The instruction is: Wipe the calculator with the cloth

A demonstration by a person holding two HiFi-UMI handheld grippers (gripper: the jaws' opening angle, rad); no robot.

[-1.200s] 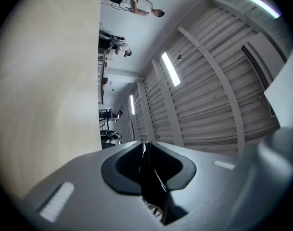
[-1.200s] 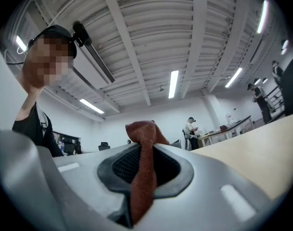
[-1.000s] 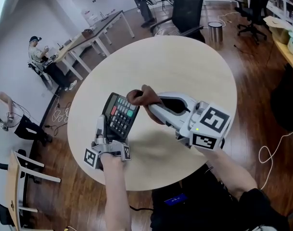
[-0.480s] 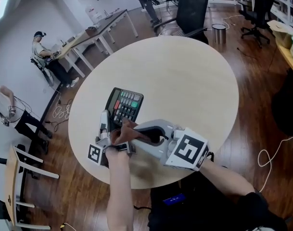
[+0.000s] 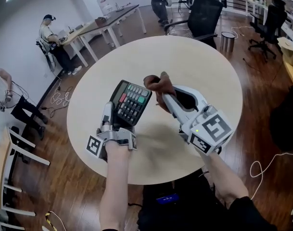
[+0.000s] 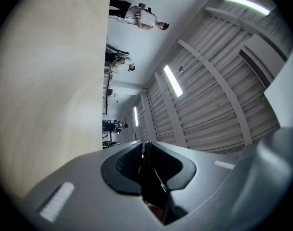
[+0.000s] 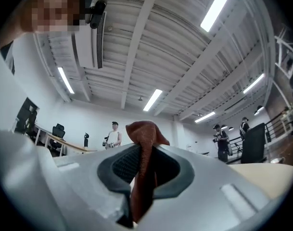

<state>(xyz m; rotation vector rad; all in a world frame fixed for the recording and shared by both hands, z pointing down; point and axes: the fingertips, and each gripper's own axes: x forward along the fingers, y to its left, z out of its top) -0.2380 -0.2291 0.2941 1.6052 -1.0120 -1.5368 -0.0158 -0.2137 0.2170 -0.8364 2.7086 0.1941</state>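
Observation:
A black calculator (image 5: 131,101) with grey, red and green keys is held tilted up over the round table, keys facing me. My left gripper (image 5: 113,125) is shut on its near edge. In the left gripper view only a thin dark edge of the calculator (image 6: 152,186) shows between the closed jaws of the left gripper (image 6: 144,150). My right gripper (image 5: 163,96) is shut on a bunched brown cloth (image 5: 157,84), which sits at the calculator's top right corner. In the right gripper view the cloth (image 7: 144,134) sticks up from the right gripper (image 7: 140,177).
The beige round table (image 5: 209,66) lies under both grippers. Beyond it stand black office chairs (image 5: 206,11), a metal bin (image 5: 227,41) and long desks (image 5: 110,18) with a seated person (image 5: 52,37) at the left. A cable (image 5: 261,165) lies on the wooden floor.
The right gripper with the cloth swept down across the calculator toward the left gripper, then came back up to the top right corner. The left gripper kept the calculator in place.

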